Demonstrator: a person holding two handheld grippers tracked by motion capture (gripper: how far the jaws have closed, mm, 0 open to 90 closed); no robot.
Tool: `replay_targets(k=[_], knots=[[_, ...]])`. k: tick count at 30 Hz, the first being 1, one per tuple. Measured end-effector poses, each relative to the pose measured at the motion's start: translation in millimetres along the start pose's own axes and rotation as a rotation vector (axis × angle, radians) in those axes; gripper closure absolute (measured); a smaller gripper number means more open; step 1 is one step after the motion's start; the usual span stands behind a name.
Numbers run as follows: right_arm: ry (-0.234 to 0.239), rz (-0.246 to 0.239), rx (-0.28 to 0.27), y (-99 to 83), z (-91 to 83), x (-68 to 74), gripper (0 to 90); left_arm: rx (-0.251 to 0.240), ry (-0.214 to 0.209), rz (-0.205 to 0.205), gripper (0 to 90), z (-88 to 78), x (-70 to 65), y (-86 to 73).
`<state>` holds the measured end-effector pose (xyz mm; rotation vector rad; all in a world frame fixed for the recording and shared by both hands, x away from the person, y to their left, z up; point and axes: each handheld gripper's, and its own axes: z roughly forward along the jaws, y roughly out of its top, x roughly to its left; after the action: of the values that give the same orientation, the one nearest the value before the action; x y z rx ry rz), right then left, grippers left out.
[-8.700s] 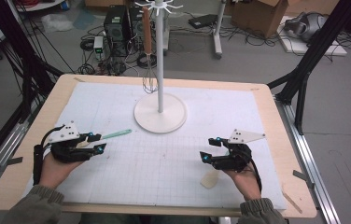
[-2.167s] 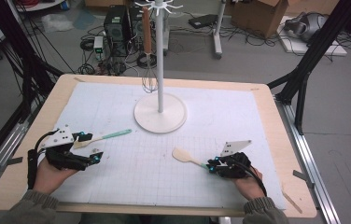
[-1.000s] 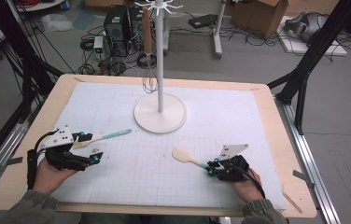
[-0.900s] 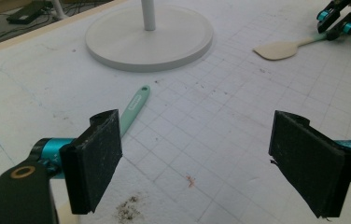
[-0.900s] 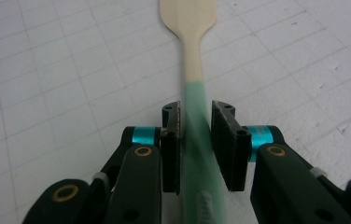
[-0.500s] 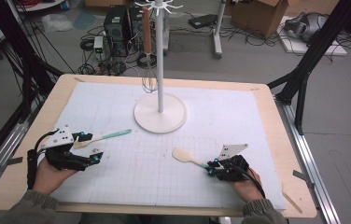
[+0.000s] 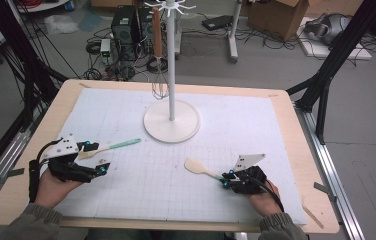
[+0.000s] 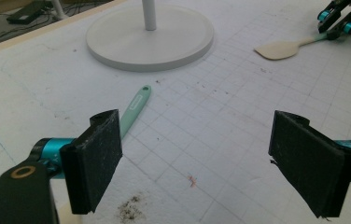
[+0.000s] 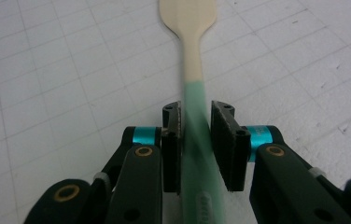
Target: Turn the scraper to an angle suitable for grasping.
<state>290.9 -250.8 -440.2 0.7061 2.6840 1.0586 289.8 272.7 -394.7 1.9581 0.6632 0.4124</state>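
A spatula (image 7: 197, 167) with a cream head and a green handle points up-left from my right gripper (image 7: 227, 179), which is shut on the handle. In the right gripper view the handle (image 9: 196, 107) runs between the two pads, and the head (image 9: 187, 11) is over the mat. A second, similar spatula (image 7: 118, 145) lies flat on the mat. Its head end is beside the far jaw of my left gripper (image 7: 98, 157). My left gripper (image 8: 197, 128) stands wide open with bare mat between its jaws; the green handle (image 8: 136, 105) lies just past the left jaw.
A white stand (image 7: 171, 121) with a round base and a tall pole rises at the mat's middle back, with a whisk (image 7: 159, 86) hanging from its top hooks. The white gridded mat (image 7: 141, 195) covers the wooden table (image 7: 301, 130). Cables and boxes lie on the floor beyond.
Since the oldest frame my right gripper has taken hold of the cream-headed spatula and now sits lower on the mat. Over the last second nothing has moved.
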Motion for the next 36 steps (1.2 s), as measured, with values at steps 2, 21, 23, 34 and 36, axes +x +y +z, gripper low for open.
replay_targets(k=[2, 21, 23, 34, 36], knots=[[0.0, 0.001, -0.001, 0.0, 0.0, 0.2, 74.0, -0.003, -0.001, -0.002, 17.7, 0.0, -0.1, -0.2], [-0.023, -0.032, 0.022, 3.5, 0.1, 4.0, 77.2, -0.006, 0.006, -0.012, 17.8, -4.7, 1.6, -2.7], [-0.028, -0.031, 0.021, 3.3, 0.1, 4.8, 77.7, -0.005, 0.005, -0.005, 17.8, -4.4, 2.1, -1.9], [-0.026, -0.028, 0.022, 3.8, -0.3, 4.8, 77.8, -0.009, -0.002, -0.003, 17.8, -0.8, 2.6, 0.9], [-0.025, -0.029, 0.017, 3.5, -0.7, 4.4, 77.8, -0.01, -0.003, 0.0, 17.8, -0.8, 1.7, 1.2]])
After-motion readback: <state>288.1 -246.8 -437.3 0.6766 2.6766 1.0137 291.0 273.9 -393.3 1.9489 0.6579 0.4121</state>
